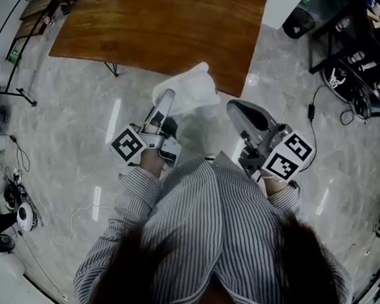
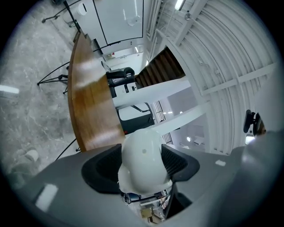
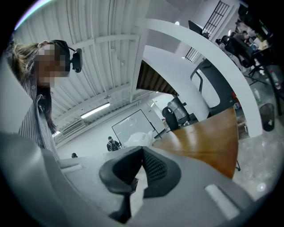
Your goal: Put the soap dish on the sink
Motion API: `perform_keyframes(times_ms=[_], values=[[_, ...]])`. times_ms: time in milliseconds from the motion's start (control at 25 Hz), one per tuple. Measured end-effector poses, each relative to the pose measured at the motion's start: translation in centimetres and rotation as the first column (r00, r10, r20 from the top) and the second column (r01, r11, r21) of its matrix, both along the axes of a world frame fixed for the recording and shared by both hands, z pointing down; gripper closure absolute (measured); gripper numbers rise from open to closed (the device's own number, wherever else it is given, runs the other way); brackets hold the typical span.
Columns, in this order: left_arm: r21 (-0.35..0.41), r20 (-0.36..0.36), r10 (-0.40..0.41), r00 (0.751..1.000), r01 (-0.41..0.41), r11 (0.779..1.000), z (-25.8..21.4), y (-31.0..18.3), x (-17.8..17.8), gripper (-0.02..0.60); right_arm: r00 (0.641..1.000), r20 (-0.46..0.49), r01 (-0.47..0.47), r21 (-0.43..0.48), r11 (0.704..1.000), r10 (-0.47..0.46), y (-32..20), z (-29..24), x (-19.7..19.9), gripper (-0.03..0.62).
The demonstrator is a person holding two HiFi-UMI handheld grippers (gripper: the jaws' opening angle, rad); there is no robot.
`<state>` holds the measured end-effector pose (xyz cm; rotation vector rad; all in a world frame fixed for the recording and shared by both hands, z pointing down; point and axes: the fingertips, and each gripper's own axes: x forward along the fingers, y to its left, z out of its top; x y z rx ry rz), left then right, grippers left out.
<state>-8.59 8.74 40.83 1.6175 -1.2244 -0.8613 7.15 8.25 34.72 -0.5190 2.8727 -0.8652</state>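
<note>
I am looking down on the wooden table point(image 1: 162, 20). Its near edge is running across just ahead of both grippers, and its near right corner is showing between them. On my side of that edge the grey marble floor point(image 1: 74, 111) is lying open to either side of the person's striped sleeves point(image 1: 140, 190), so most of the free room is below and to the left of the table. The left gripper point(image 1: 166, 99) is grasping the white soap dish point(image 1: 194, 89), which is held in the air and overlapping the table's near edge, close to that corner. I cannot tell whether it is hanging over the wood or just short of it. In the left gripper view the dish is filling the gap between the two black pads point(image 2: 98, 169), pressed on both sides. The right gripper point(image 1: 236, 108) is clenched on nothing, its jaws meeting at the tips, and is hovering just right of the table's near right corner. The tabletop is glossy brown wood catching a pale reflection. Left of the table thin black stand legs point(image 1: 21, 80) are spreading over the floor. To its right a black cable point(image 1: 311, 111) is trailing across the marble beside a dark rack point(image 1: 356, 63) crowded with gear.
</note>
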Motion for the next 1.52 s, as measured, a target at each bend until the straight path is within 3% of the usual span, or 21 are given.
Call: perform_keyframes(times_ms=[440,680,920,1520], values=[[0.026,0.030,0.054,0.998,-0.055,0.998,-2.4,-16.0,-9.5,0.299,0.994,-0.038,-0.105,0.010,0.994,0.106,-16.0,-1.6,-8.6,0.593],[-0.050,0.048,0.093,0.994,-0.091,0.995,-0.7,-21.5,-13.9,0.300,0.983,-0.063,-0.172,0.016,0.985,0.172,-20.8,-2.0,-12.4,0.593],[-0.102,0.005,0.100,0.995,-0.099,0.990,1.3,-25.5,-13.6,0.299,0.970,-0.124,-0.209,-0.003,0.978,0.208,-23.3,-0.1,-10.9,0.592],[-0.231,0.053,0.099,0.994,-0.084,0.969,4.4,-31.3,-12.5,0.301,0.972,-0.136,-0.205,-0.094,0.974,0.192,-27.6,1.3,-9.0,0.592]])
